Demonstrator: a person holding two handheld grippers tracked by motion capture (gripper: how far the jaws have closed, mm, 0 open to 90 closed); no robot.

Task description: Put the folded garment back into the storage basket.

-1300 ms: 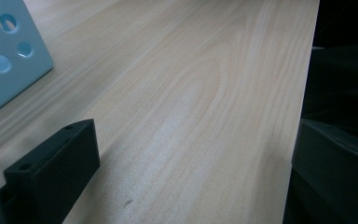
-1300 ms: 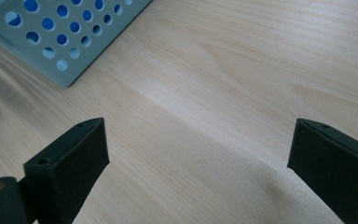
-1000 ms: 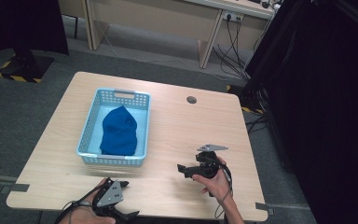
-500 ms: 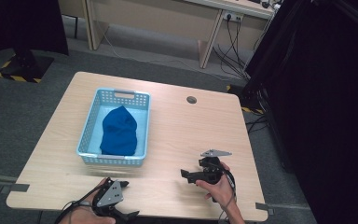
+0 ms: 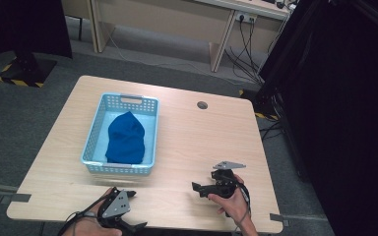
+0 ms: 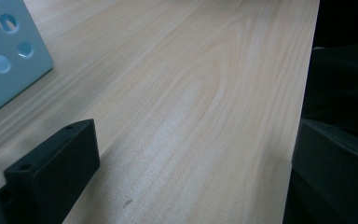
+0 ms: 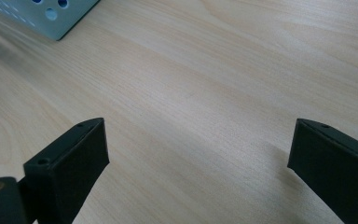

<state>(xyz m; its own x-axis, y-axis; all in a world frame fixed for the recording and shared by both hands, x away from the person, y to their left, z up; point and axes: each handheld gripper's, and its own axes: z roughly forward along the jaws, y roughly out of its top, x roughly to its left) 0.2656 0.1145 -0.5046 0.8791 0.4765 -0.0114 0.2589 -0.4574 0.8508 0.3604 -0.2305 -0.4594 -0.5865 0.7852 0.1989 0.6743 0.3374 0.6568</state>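
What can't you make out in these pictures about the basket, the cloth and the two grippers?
- Blue cloth: high view, its underside and fold lie hidden inside the basket.
- Left hand-held gripper: the left gripper view's edge cuts off one jaw, so its opening is unclear.
- Table: near edge cut off, high view.

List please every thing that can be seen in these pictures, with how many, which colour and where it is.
basket: one, light blue, with holes in its walls, on the left half of the table
cloth: one, dark blue, bunched up inside the basket
table: one, light wood, in the middle of the high view
cable hole: one, dark and round, near the far edge of the table
desk: one, light wood, on the floor behind the table, with cables hanging beside its leg
left tool: one, black with a grey plate, at the near edge, holds nothing
right tool: one, black with a grey plate, low over the near right part, jaws wide apart and empty
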